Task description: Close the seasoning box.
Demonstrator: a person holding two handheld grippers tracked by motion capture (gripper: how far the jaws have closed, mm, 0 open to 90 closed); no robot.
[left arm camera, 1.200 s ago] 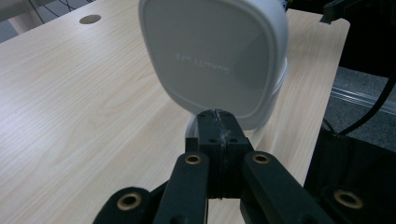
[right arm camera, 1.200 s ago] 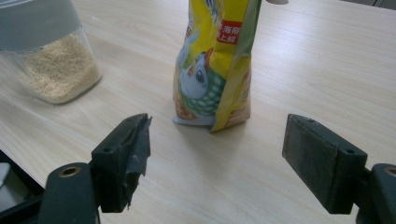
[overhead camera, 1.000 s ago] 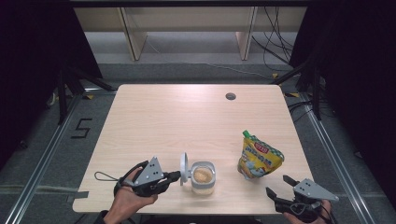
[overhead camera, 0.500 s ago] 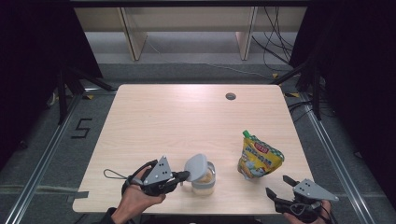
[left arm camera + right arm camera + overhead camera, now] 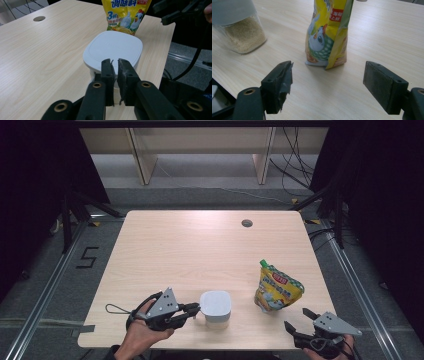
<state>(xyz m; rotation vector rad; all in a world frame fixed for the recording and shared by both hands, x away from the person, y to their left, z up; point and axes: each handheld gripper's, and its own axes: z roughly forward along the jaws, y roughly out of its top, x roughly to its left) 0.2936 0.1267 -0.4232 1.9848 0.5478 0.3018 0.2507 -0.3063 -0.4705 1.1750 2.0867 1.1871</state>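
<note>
— Near the front edge of the bench (image 5: 165, 245) we see the white-lidded jar (image 5: 215, 306), lid down flat on it. Our left gripper (image 5: 194, 310) sits at the lid's rim; its jaws have just been opening a crack, nothing pinched between them.

— And our right gripper (image 5: 299, 321)?

— Jaws wide apart, empty, near the yellow seasoning pouch (image 5: 276, 292) standing upright right of the jar.

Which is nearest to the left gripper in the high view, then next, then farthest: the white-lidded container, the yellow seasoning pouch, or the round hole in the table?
1. White-lidded container, right at the left gripper's tips.
2. Yellow seasoning pouch, farther right.
3. Round hole, far side of the table.
</note>
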